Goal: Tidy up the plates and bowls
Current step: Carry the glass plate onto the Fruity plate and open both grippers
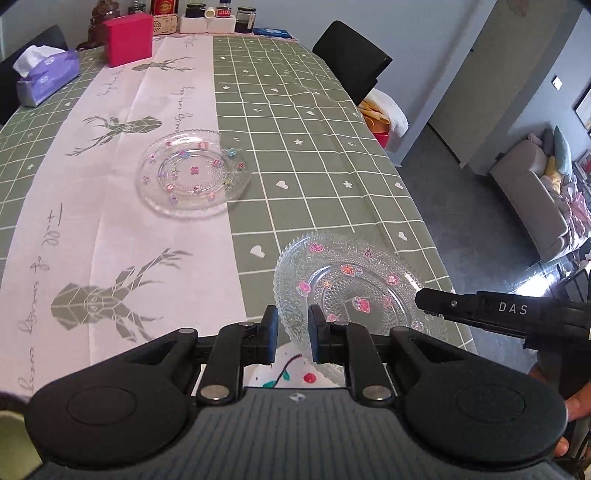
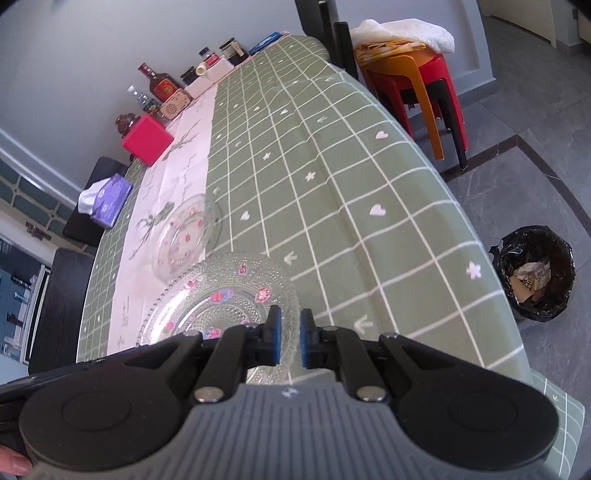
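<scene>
2 glass plates: both flower-printed, both in your view on the green checked tablecloth (image 1: 325,155).
Near plate: the beaded glass plate (image 1: 354,284) sits close to the table's right edge; its rim passes between your right gripper's fingers.
Right gripper: your right gripper (image 2: 290,341) has its blue-padded jaws a narrow gap apart around that rim (image 2: 291,306); you cannot tell from these views whether the pads actually pinch the glass.
Left gripper: your left gripper (image 1: 293,334) hangs with jaws apart just at the near plate's left rim, not touching it as far as you can see.
Far plate: the smaller glass plate (image 1: 194,173) lies flat farther up the table, straddling the white deer-print runner (image 1: 122,192) and the green cloth.
Below you: 1 white painted dish (image 1: 291,373) shows under your left jaws.
Far end: tissue box (image 1: 48,75), red box (image 1: 129,38), bottles and jars (image 1: 207,14).
</scene>
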Demonstrator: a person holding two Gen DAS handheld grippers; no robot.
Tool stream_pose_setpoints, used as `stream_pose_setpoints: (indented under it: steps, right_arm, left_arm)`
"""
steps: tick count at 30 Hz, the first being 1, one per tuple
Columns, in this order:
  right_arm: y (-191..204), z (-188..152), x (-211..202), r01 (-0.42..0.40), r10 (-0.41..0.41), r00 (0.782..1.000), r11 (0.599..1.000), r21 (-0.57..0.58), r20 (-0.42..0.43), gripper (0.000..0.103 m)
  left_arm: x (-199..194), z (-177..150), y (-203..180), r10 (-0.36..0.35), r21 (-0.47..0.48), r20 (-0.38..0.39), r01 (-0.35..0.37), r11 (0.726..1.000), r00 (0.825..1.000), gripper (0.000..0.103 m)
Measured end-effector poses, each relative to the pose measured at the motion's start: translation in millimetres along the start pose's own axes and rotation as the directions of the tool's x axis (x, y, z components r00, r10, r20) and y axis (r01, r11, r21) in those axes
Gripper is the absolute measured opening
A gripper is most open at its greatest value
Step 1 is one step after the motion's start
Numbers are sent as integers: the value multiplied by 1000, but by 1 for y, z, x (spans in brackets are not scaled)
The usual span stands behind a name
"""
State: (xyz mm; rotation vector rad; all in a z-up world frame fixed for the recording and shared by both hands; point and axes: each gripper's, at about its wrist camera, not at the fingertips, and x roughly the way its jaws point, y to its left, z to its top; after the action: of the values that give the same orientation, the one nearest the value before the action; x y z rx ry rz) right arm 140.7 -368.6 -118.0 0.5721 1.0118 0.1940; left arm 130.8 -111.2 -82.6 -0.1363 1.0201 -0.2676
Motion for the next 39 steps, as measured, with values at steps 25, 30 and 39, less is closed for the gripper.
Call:
stream_pose_setpoints:
  steps: [25, 30, 39]
  right_arm:
    - [4, -78, 4, 68, -70, 997, 992, -107, -20, 8]
    - [10, -80, 4, 80, -82, 997, 987, -138, -10, 8]
    - [21, -84, 5, 131, -137, 990, 970, -203, -15, 8]
  left_arm:
    - [4, -100, 30, -6, -130, 8, 7, 992, 1000, 18]
    - [4, -102, 28, 11, -101, 21, -9, 995, 1000, 18]
    - [4, -104, 26, 29, -54, 17, -28, 998, 999, 18]
